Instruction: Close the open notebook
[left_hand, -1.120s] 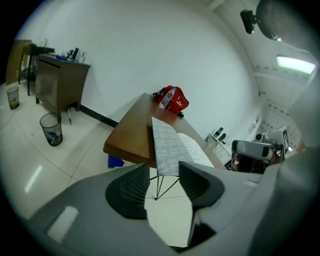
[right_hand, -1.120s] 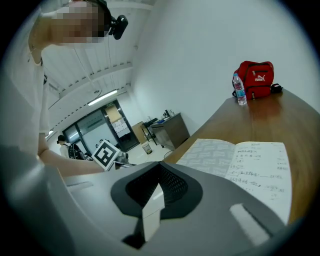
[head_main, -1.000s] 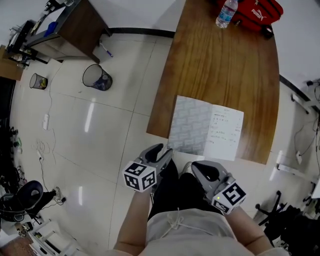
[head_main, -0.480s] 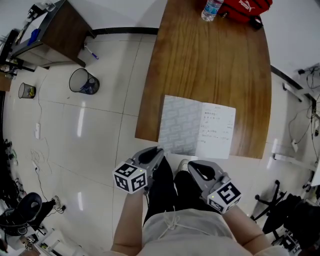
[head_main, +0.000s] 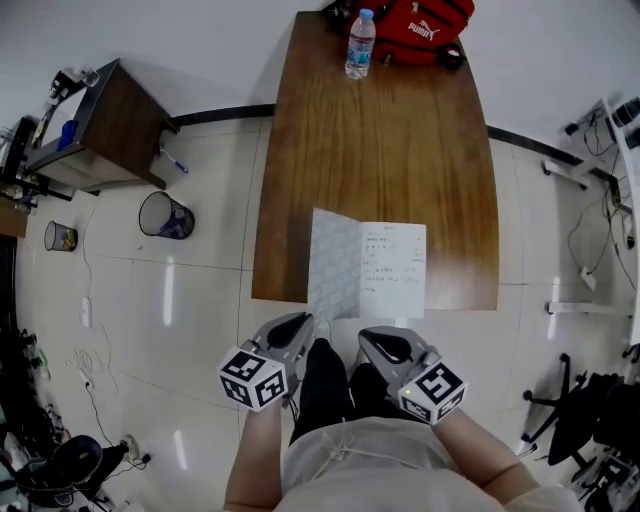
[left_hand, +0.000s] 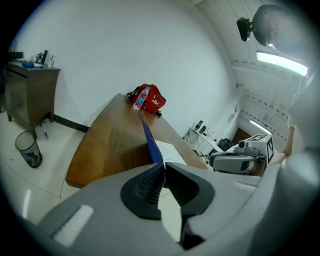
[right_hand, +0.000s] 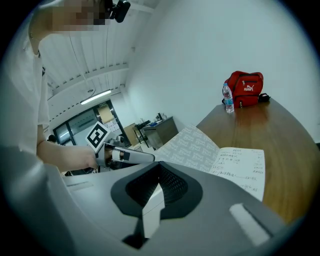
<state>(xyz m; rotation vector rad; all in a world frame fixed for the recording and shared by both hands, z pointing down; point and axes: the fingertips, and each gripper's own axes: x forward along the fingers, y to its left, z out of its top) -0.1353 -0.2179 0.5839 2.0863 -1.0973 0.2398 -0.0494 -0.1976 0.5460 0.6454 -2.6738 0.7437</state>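
I am closing the jaws of the left gripper (head_main: 298, 325) on the raised left cover of the notebook (head_main: 388, 268), which is lying open at the near edge of the wooden table (head_main: 380, 140), while holding the right gripper (head_main: 376, 342) just beside it, its jaws together and empty.

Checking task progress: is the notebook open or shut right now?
Open: its written page lies flat on the table; the left cover stands raised, pinched in the closing left claw.

Open notebook (head_main: 368, 268) on near edge of table (head_main: 380, 150); left cover (head_main: 333, 262) raised; right page (head_main: 393, 270) handwritten.
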